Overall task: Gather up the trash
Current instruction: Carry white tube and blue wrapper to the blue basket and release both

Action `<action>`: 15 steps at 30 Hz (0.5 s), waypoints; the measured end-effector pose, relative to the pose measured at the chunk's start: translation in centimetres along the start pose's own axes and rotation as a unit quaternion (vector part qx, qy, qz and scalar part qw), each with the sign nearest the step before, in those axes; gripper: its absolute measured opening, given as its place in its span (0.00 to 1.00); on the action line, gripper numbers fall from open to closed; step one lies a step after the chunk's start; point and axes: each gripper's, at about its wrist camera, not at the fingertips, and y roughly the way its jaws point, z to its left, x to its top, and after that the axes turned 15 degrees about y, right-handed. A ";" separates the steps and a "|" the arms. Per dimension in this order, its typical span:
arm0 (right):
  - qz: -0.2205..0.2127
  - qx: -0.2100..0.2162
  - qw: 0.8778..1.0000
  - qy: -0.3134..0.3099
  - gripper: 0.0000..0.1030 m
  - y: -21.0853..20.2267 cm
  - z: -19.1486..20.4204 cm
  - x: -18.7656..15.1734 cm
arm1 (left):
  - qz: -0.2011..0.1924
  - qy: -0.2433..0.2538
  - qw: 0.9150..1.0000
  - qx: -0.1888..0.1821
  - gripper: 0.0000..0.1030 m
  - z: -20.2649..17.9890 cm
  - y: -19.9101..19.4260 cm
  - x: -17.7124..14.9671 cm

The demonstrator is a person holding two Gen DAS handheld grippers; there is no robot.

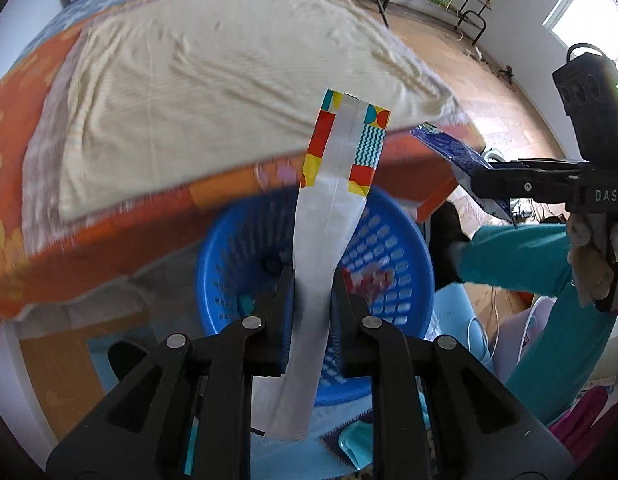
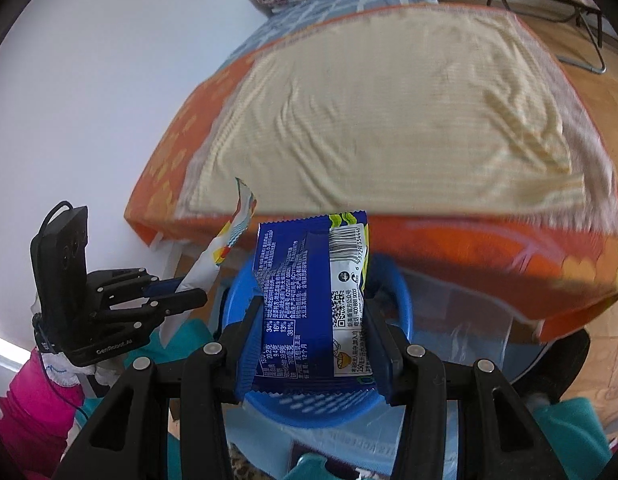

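A long white wrapper [image 1: 329, 216] with a colourful printed end is clamped between the pads of the left gripper [image 1: 312, 304], and a blue snack packet [image 2: 313, 300] is pinched across its width by the right gripper [image 2: 313, 344]. Both are held tilted downward above a blue perforated basket [image 1: 393, 248], in which something red, blurred, seems to lie.

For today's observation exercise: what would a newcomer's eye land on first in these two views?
First, the wrappers: the left gripper clamps a long white wrapper with a colourful end, the right gripper a blue snack packet. Below both sits a blue perforated basket, beside an orange-edged bed.
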 end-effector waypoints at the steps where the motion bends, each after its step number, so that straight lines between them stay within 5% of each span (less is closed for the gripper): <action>1: 0.005 -0.002 1.000 0.001 0.47 0.4 -0.1 -0.3 | 0.005 -0.003 1.000 -0.001 0.14 0.0 0.3 -0.4; 15: 0.048 -0.031 0.998 0.003 0.48 5.1 -1.0 -3.6 | 0.074 -0.014 0.997 -0.008 0.14 -0.6 4.5 -4.1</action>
